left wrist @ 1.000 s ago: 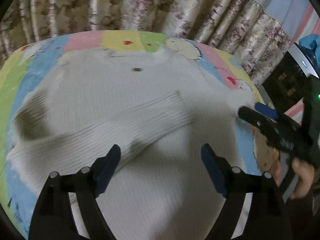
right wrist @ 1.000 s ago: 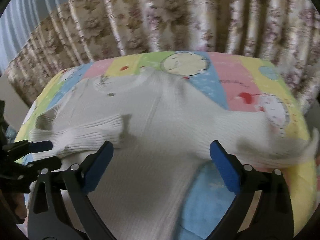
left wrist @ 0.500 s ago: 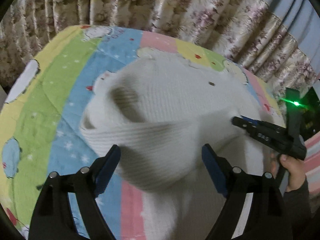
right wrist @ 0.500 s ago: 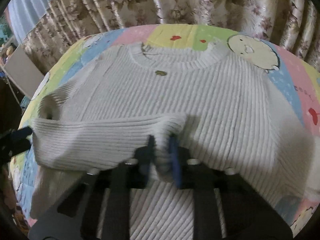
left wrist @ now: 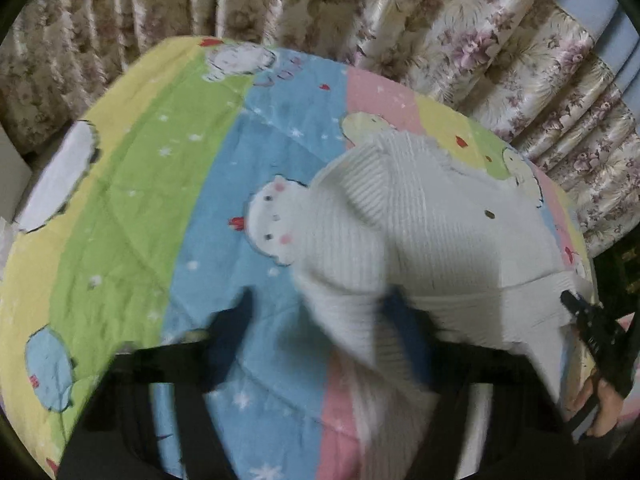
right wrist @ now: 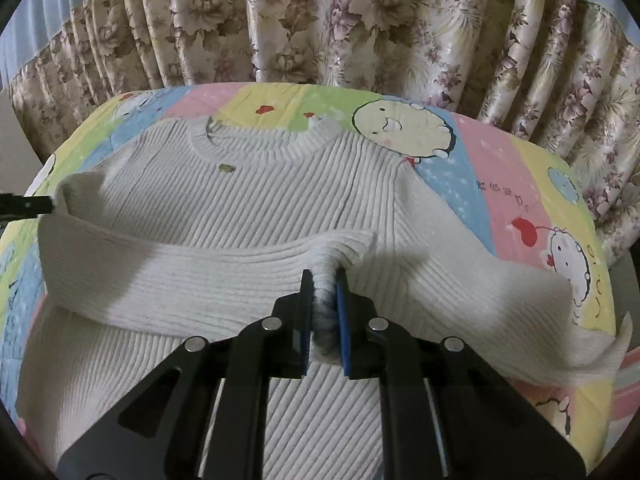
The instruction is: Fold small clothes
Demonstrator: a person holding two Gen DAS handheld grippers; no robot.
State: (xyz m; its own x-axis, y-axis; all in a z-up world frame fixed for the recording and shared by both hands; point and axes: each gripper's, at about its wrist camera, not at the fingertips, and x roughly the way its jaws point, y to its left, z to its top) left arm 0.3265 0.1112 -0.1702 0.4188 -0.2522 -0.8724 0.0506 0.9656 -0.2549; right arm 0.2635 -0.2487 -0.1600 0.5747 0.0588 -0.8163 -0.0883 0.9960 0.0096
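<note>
A cream ribbed sweater (right wrist: 280,208) lies face up on a colourful cartoon bedsheet (right wrist: 500,168). One sleeve is folded across the chest. My right gripper (right wrist: 323,288) is shut on that sleeve's cuff (right wrist: 326,266) and holds it bunched, slightly raised. The other sleeve (right wrist: 520,312) trails off to the right. In the blurred left wrist view, my left gripper (left wrist: 318,320) is open, its fingers straddling the sweater's (left wrist: 440,232) side edge at the sleeve fold. The right gripper (left wrist: 580,308) shows there at the far right, on the cuff.
Floral curtains (right wrist: 320,20) hang close behind the bed. The sheet (left wrist: 140,200) lies bare to the sweater's left. A hand (left wrist: 600,404) holds the right gripper at the bed's right edge, with dark furniture (left wrist: 624,256) beyond it.
The right gripper moved in from the right, shut on the folded sleeve's cuff and lifted it a little. The left gripper swung left to the fold at the sweater's side, still open.
</note>
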